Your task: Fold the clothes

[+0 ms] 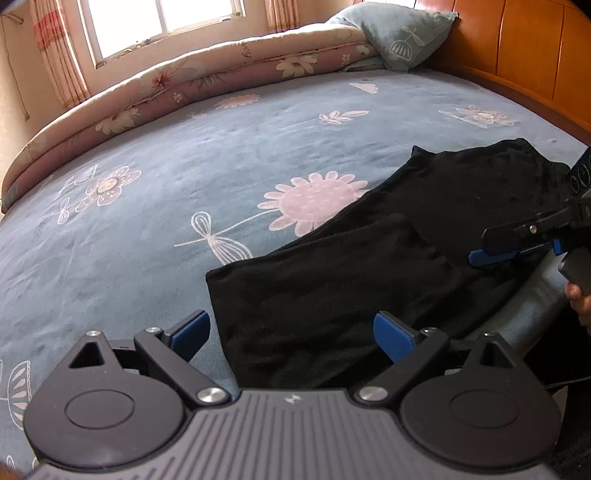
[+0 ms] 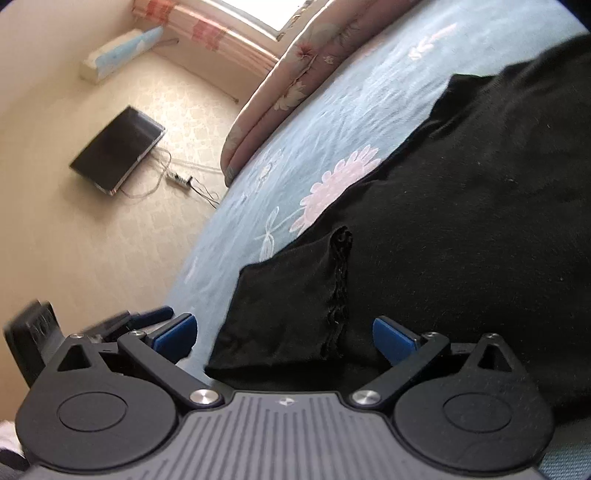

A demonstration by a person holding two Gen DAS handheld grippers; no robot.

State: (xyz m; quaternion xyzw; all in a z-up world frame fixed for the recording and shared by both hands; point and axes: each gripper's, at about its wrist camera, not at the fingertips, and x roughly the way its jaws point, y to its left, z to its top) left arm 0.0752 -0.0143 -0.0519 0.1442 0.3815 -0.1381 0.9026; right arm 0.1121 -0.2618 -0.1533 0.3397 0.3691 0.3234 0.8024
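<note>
A black garment [image 1: 369,273] lies flat near the front right of a bed covered with a blue flowered sheet [image 1: 147,221]. My left gripper [image 1: 291,336] hovers over the garment's near left corner, its blue pads wide apart and not pressing the cloth. My right gripper [image 1: 480,247] comes in from the right edge over the garment, held by a hand [image 1: 578,299]. In the right wrist view my right gripper [image 2: 284,334] is open, and between its pads lies a folded-over corner [image 2: 295,302] of the black garment [image 2: 461,221] with a raw seam.
A rolled floral quilt [image 1: 184,85] runs along the bed's far side. A blue pillow [image 1: 399,33] leans against the wooden headboard [image 1: 535,48]. Beyond the bed's left edge are a dark screen [image 2: 118,147] and a power strip [image 2: 179,179] with cables.
</note>
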